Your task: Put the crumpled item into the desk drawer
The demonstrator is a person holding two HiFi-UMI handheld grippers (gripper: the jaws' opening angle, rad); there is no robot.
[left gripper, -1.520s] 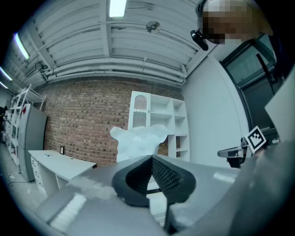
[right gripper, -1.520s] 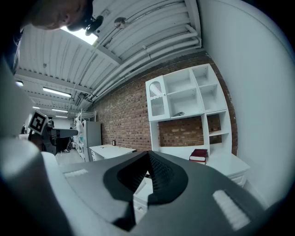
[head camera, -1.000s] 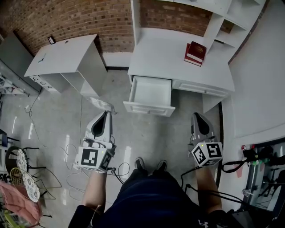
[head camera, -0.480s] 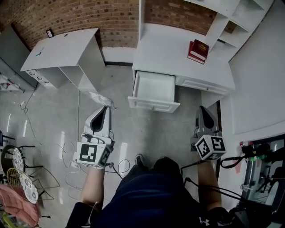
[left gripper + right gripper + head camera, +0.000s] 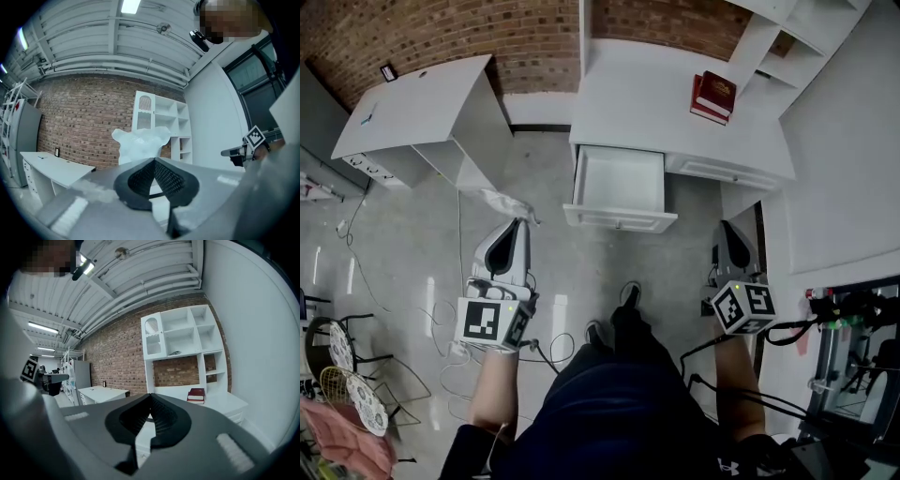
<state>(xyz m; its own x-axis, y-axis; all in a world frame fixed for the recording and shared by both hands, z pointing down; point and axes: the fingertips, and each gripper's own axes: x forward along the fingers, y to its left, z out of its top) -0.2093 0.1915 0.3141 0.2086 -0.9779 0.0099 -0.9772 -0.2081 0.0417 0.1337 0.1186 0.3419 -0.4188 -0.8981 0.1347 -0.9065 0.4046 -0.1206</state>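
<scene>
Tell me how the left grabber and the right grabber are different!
The left gripper is pinching the crumpled white item at its tips; the right gripper pinches nothing. In the head view, the left gripper sits left of the open drawer, while the right gripper is near the desk's right end. Both have their jaws together.

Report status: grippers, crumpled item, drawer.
Left gripper shut on crumpled plastic. Right gripper shut, empty. Drawer open ahead; nothing seen blocking the way.

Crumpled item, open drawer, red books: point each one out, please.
crumpled item (image 5: 140,143), left gripper view, its white middle.
open drawer (image 5: 619,183), head view, bare floor inside.
red books (image 5: 713,97), head view, top cover.
</scene>
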